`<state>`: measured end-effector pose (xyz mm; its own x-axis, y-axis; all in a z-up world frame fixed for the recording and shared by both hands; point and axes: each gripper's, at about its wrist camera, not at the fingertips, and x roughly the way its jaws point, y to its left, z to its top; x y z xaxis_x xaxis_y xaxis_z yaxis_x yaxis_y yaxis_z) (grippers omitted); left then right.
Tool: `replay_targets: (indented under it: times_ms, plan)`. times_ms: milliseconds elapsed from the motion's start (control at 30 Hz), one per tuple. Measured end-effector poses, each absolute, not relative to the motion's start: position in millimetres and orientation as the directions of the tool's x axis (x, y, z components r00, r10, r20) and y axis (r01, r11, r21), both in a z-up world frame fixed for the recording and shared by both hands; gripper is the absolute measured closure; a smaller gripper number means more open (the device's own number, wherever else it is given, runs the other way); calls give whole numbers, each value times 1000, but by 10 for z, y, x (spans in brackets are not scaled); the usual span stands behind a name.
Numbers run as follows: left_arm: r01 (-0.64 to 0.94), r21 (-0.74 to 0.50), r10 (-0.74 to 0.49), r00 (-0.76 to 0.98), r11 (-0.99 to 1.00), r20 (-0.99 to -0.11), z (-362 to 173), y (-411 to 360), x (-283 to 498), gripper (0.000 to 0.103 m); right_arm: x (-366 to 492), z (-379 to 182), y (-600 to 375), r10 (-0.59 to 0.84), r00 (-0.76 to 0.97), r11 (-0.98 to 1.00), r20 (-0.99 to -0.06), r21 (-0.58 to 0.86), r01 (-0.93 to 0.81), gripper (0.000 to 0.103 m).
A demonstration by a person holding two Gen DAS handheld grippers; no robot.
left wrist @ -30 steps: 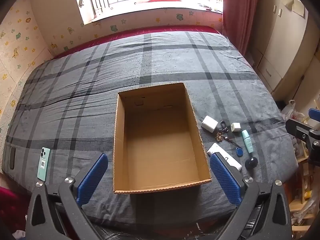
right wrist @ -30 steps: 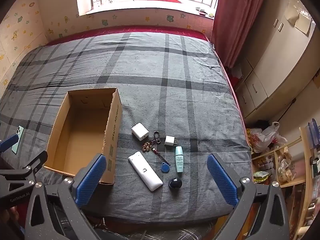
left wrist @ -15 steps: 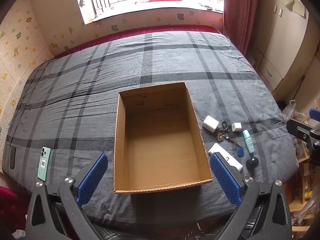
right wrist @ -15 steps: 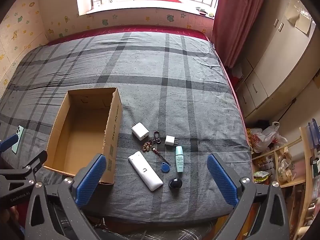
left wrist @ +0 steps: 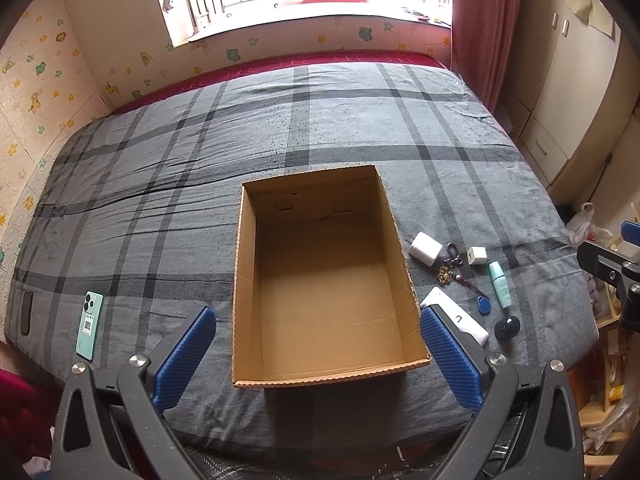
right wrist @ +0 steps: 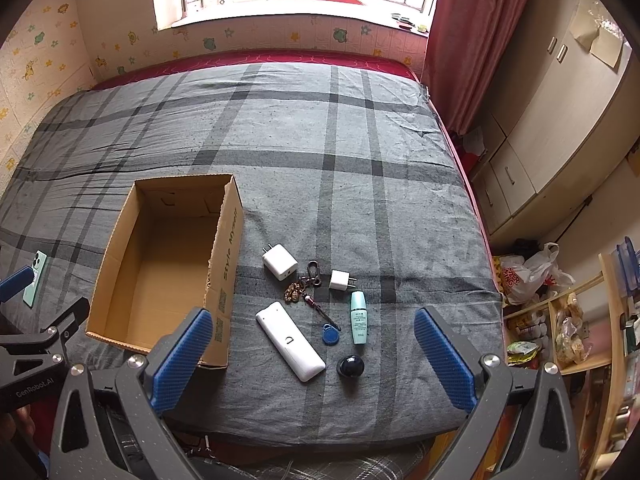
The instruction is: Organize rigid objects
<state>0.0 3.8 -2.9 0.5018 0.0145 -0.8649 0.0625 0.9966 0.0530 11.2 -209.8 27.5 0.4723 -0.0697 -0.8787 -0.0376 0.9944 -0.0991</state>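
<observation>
An open, empty cardboard box stands on the grey plaid bed. Right of it lie a white remote, a large white charger, a small white charger, a key ring with charms, a blue key fob, a teal tube and a dark round object. A green phone lies left of the box. My left gripper is open above the box's near edge. My right gripper is open above the small items.
The bed's near edge runs just under both grippers. A red curtain and white cabinets stand to the right. Shelves and plastic bags crowd the floor at the right. A dark flat item lies at the bed's left edge.
</observation>
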Motion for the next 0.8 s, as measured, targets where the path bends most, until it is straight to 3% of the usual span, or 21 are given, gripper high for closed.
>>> replay_targets:
  times_ms: [800]
  plan:
    - [54, 49, 16, 494, 997, -870, -86, 73, 26, 0, 142, 230, -2113, -68, 461, 995, -885, -95, -37, 1]
